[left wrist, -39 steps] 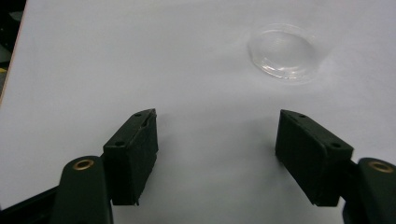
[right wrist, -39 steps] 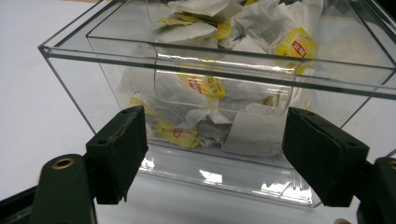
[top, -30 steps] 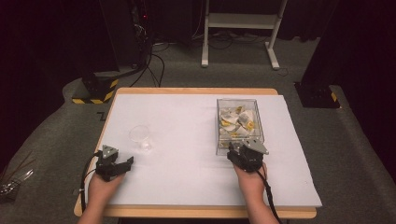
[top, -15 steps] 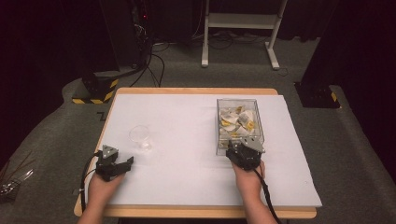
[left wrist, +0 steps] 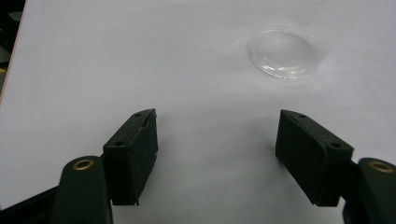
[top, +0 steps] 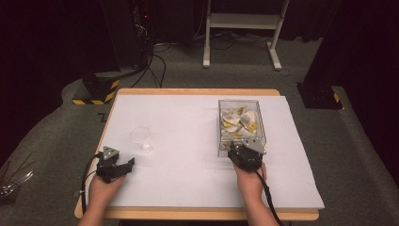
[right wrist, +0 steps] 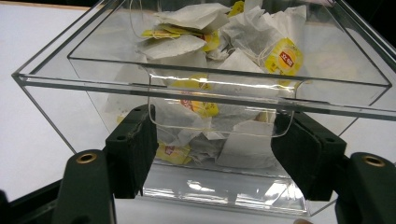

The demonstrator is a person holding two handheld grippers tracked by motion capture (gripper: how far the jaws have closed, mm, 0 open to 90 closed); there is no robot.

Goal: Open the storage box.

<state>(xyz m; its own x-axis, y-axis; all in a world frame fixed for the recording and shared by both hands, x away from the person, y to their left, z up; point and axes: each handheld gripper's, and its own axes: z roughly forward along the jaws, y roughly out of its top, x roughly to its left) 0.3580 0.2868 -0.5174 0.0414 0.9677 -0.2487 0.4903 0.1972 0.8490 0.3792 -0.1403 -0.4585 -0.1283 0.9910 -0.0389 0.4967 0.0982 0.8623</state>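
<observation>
A clear plastic box (top: pixel 241 106) (right wrist: pixel 56 79) stands on the right half of the white table top (top: pixel 188 122). It holds several white tea bags with yellow tags (top: pixel 240 123) (right wrist: pixel 285 57). My right gripper (top: pixel 244 153) (right wrist: pixel 212 149) is open and close up against the box's near wall, one jaw to each side of its lower middle. A small clear cup (top: pixel 141 136) (left wrist: pixel 284 51) stands on the left half. My left gripper (top: pixel 115 167) (left wrist: pixel 217 154) rests open near the front left edge, short of the cup, with bare table between its jaws.
The table is a wooden board (top: pixel 197 214) covered by a white sheet. On the carpet behind it are a white stand (top: pixel 242 28), cables (top: pixel 155 61) and yellow-black striped bases (top: pixel 96 92). Dark curtains surround the area.
My right gripper has moved a little forward and left, up to the near wall of the box. The left gripper has stayed still.
</observation>
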